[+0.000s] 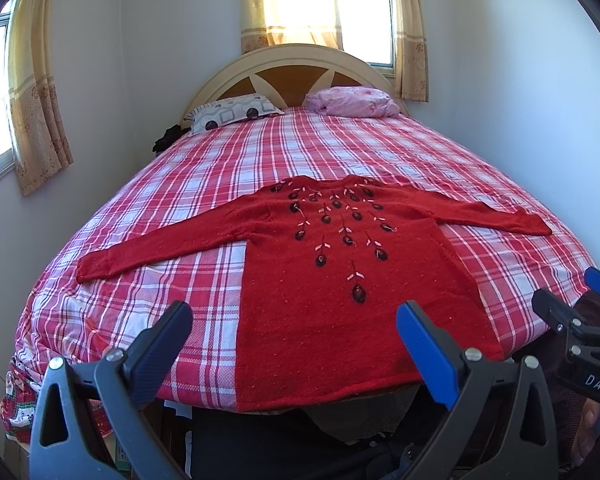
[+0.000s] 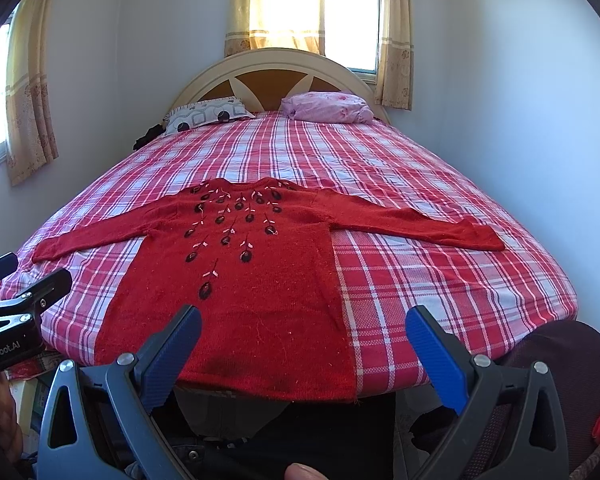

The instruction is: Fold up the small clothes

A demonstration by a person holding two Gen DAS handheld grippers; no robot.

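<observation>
A red knitted sweater with dark bead and leaf embroidery lies flat on the plaid bed, front up, both sleeves spread sideways, hem at the near edge. It also fills the middle of the right wrist view. My left gripper hovers open above the hem, nothing between its fingers. My right gripper is open too, over the hem's right corner. The right gripper shows at the right edge of the left wrist view, and the left gripper at the left edge of the right wrist view.
The bed has a red and white plaid sheet, a cream headboard, a patterned pillow and a pink bundle at the far end. Walls and curtained windows surround it. A person's dark clothing is at lower right.
</observation>
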